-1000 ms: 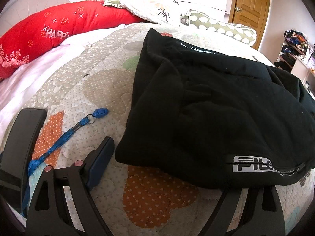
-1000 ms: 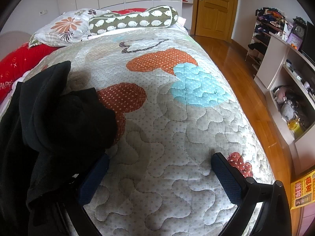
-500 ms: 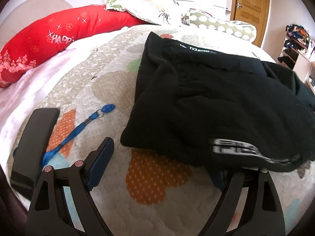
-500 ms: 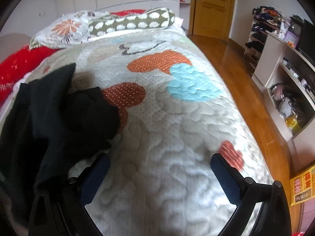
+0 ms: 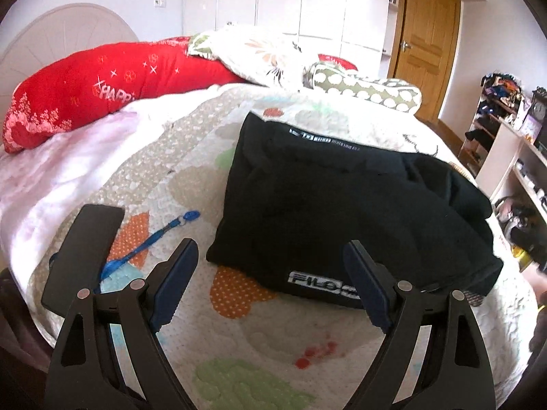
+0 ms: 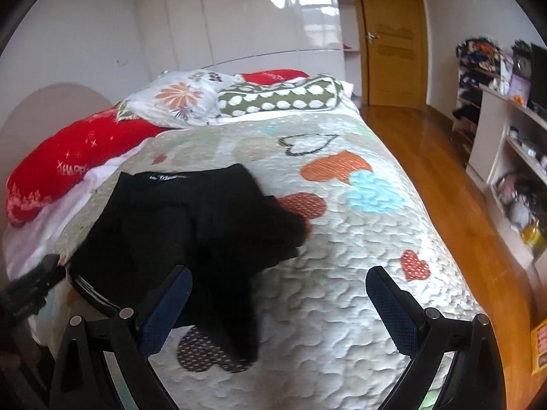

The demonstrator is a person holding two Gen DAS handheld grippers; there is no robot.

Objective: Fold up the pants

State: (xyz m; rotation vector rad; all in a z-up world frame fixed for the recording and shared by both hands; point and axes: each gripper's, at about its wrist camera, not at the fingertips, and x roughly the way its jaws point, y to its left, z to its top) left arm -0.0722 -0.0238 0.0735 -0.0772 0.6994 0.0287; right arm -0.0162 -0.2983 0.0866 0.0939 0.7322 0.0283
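Observation:
The black pants (image 5: pixel 342 205) lie folded in a thick stack on the quilted bed, white logo at the near edge. In the right wrist view the pants (image 6: pixel 191 225) lie left of centre, one end trailing toward me. My left gripper (image 5: pixel 270 283) is open and empty, raised just short of the pants' near edge. My right gripper (image 6: pixel 278 307) is open and empty above the bed, its left finger over the pants' trailing end.
A black phone-like slab (image 5: pixel 85 253) and a blue lanyard (image 5: pixel 150 239) lie left of the pants. Red bolster (image 5: pixel 102 85) and pillows (image 6: pixel 273 99) sit at the headboard. The bed's right edge drops to a wooden floor (image 6: pixel 444 184) with shelves (image 6: pixel 512 143).
Both grippers have pulled back and lifted away from the pants. The left one's right finger, earlier under the pants' edge, is now free. More of the bed shows in both views.

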